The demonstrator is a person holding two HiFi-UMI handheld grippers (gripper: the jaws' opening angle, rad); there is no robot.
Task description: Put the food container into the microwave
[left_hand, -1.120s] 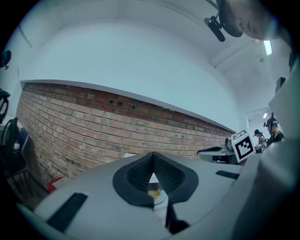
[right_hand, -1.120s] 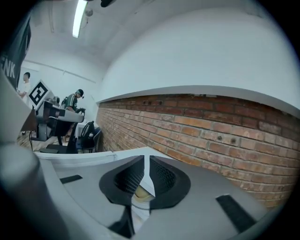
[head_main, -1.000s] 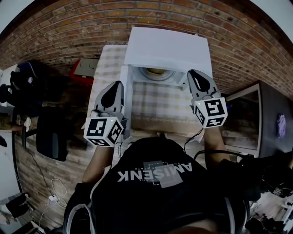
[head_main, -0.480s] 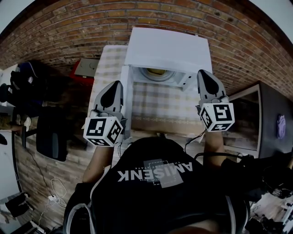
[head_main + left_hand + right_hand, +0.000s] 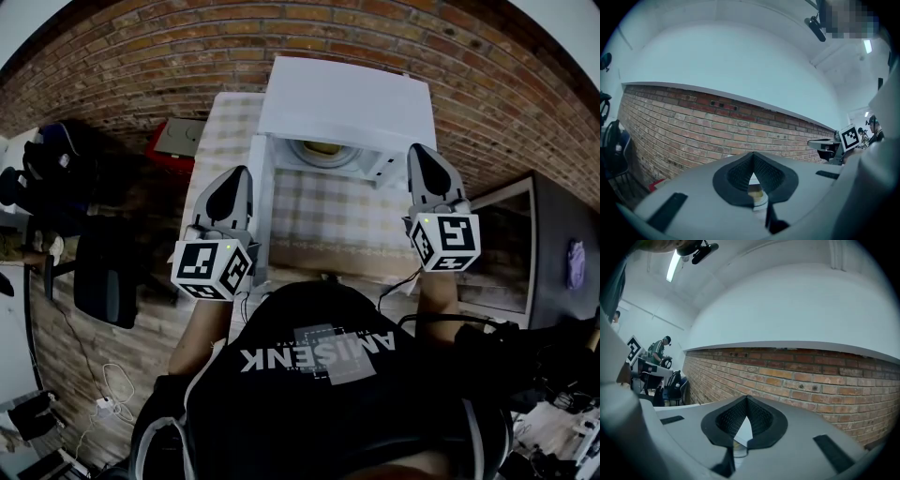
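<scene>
This is looking like a lab or work room: cables [image 5: 105, 392] are lying on the floor [image 5: 66, 342] by a brick wall [image 5: 141, 42], and a camera [image 5: 816, 28] is hanging overhead.

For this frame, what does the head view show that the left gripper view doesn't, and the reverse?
Only the head view: the white microwave with its door open at the left, the checked tablecloth and the person's dark shirt.

Only the left gripper view: a ceiling-mounted camera, a ceiling light and a bystander far right.

Both: the brick wall, the left gripper with its jaws together and empty, the right gripper (only its marker cube in the left gripper view), and the food container inside the microwave.
</scene>
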